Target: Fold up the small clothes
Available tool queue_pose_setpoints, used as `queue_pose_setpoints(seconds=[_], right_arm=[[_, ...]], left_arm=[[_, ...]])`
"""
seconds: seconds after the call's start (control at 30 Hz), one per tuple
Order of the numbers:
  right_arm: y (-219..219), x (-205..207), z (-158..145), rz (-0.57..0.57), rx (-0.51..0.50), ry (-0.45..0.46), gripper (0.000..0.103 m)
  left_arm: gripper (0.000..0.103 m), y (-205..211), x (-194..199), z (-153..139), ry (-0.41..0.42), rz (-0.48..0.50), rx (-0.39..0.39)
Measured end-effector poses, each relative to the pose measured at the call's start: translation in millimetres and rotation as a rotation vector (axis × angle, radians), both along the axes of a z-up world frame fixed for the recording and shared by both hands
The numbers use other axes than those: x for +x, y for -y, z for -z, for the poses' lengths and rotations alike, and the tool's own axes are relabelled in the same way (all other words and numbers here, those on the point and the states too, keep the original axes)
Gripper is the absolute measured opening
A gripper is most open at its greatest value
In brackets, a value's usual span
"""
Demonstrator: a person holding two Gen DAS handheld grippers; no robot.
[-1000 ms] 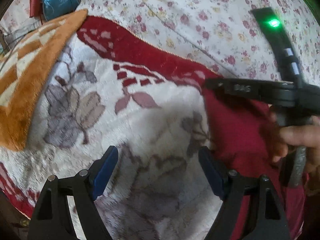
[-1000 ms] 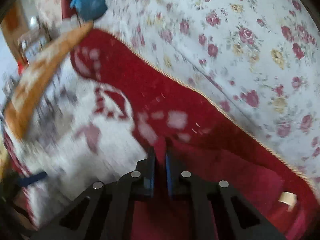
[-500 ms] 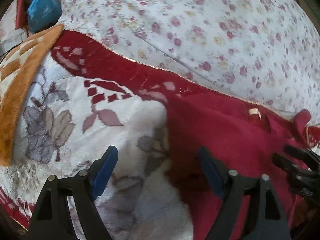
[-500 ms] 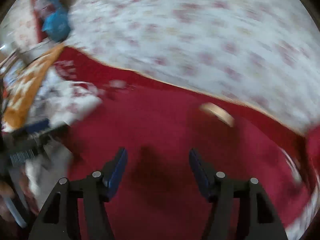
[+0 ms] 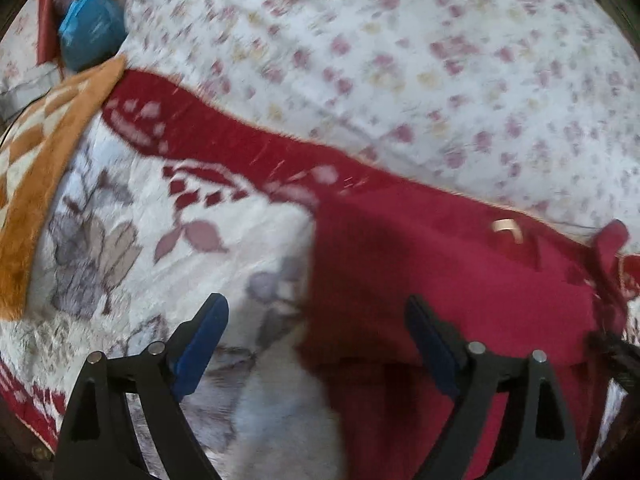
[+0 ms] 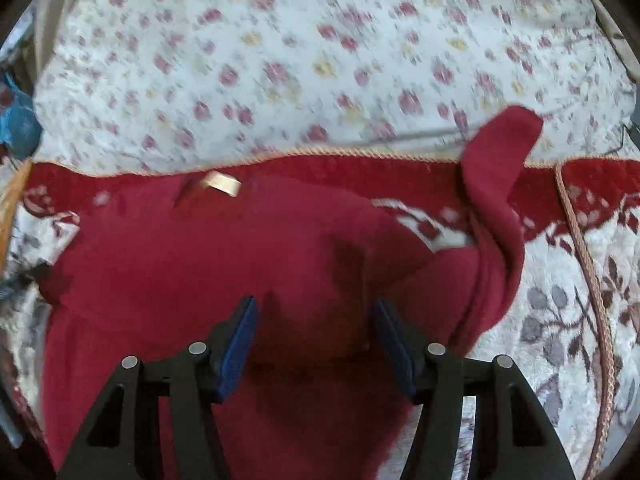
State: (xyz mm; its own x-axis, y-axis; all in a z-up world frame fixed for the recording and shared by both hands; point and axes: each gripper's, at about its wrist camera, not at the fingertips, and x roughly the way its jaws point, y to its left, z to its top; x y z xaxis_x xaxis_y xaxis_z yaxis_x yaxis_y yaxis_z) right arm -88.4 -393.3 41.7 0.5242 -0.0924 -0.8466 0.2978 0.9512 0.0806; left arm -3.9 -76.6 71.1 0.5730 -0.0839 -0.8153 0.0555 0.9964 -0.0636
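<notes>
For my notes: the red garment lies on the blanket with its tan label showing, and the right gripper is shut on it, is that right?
Not quite. In the right wrist view the right gripper is open, its fingers apart above the red garment, gripping nothing. The garment does lie on the blanket, tan label showing.

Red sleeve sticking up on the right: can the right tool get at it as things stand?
Probably yes. The sleeve stands up free, nothing on it, just right of the right tool, whose jaws are open and empty over the red garment.
</notes>
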Motion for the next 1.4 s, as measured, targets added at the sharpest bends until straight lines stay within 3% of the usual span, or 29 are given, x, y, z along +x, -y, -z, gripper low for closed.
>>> queue_pose_setpoints(seconds=[0.33,0.47,0.53,0.6,0.7,0.8,0.97,1.13,1.2,1.23,1.27,1.3,1.4], right_arm=[[-5,-20,-18,0.003,0.033,0.098,0.067],[-1,-1,11,-0.001,0.026,0.005,0.068],[2,-3,-1,-0.033,0.05,0.016,0.068],[17,-12,-24,-0.034,0.067,0.086,0.068],[61,-26,-53,0.105,-0.026,0.154,0.076],[115,-21,-59,0.262,-0.07,0.117,0.078],[134,24,-41,0.23,-0.056,0.044,0.078],[138,86,9,0.242,-0.161,-0.117,0.078],[151,97,29,0.298,-0.191,-0.182,0.07],[159,96,35,0.314,-0.158,-0.19,0.028],[166,91,37,0.318,-0.101,-0.185,0.015],[171,79,29,0.328,-0.058,-0.139,0.015],[173,30,-11,0.323,-0.069,-0.003,0.015]], left_arm=[[0.089,33,-4,1,0.027,0.073,0.018],[0.089,40,-3,8,0.02,0.093,0.049],[0.089,47,0,22,-0.033,0.111,0.102],[0.09,52,-1,31,-0.042,0.123,0.162],[0.09,53,-4,30,-0.032,0.128,0.171],[0.091,50,-2,30,-0.043,0.119,0.145],[0.092,50,2,32,-0.05,0.108,0.138],[0.092,49,4,34,-0.056,0.107,0.129],[0.093,48,4,35,-0.056,0.11,0.13],[0.093,48,5,37,-0.059,0.109,0.13],[0.094,48,6,38,-0.063,0.104,0.127],[0.094,47,7,39,-0.065,0.099,0.122],[0.094,47,8,38,-0.067,0.092,0.113]])
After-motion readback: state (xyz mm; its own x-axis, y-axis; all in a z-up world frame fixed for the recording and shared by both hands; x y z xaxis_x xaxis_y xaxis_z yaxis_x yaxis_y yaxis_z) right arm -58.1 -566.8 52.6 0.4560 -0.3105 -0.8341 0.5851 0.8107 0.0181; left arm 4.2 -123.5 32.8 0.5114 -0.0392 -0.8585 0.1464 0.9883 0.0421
